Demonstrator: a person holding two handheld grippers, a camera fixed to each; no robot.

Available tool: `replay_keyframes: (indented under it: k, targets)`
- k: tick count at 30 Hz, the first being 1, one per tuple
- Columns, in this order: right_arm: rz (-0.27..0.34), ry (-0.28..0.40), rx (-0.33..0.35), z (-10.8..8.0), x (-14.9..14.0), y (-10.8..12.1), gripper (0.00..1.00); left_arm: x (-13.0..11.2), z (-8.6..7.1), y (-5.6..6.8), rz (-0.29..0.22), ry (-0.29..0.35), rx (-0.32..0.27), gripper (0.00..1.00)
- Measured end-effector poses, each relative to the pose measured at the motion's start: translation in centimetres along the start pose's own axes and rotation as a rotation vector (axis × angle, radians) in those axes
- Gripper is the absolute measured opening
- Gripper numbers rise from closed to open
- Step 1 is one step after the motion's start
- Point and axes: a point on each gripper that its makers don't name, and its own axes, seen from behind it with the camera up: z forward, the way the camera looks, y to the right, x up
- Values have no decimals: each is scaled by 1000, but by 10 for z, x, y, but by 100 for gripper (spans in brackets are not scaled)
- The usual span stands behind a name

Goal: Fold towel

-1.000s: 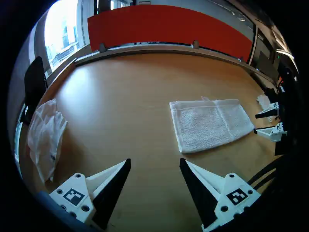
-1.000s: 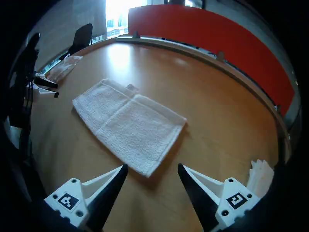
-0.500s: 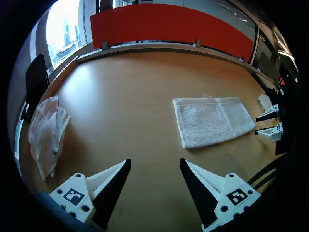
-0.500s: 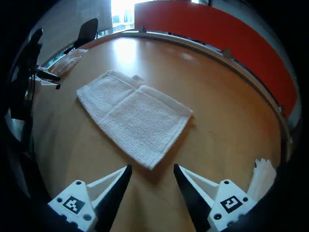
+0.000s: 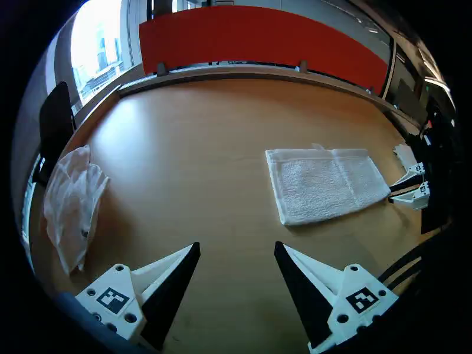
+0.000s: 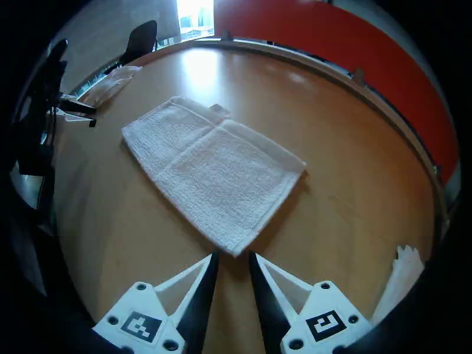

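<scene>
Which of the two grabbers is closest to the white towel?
The right gripper: its nearly closed fingers sit right at the towel's near corner. The left gripper, fingers wide apart, is well back across the table.

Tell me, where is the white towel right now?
In the right gripper view the towel lies flat on the table, its nearest corner just ahead of the right claw. In the left gripper view it sits right of centre.

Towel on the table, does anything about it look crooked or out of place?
Mostly tidy: the towel lies flat on the table. A small tab pokes out past its far edge, and a crumpled white bag sits near the table's edge.
</scene>
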Motion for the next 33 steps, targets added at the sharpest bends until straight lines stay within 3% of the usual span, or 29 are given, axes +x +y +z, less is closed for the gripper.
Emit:
replay_keyframes:
  k: [4, 15, 33]
  targets:
    - [-6, 1, 3, 1, 1, 0, 36, 1, 1, -1, 0, -1, 0, 94]
    - [-7, 14, 6, 2, 3, -1, 5, 0, 2, -2, 0, -3, 1, 93]
    - [-2, 85, -24, -16, 30, 2, 4, 3, 2, -5, -10, 2, 11, 94]
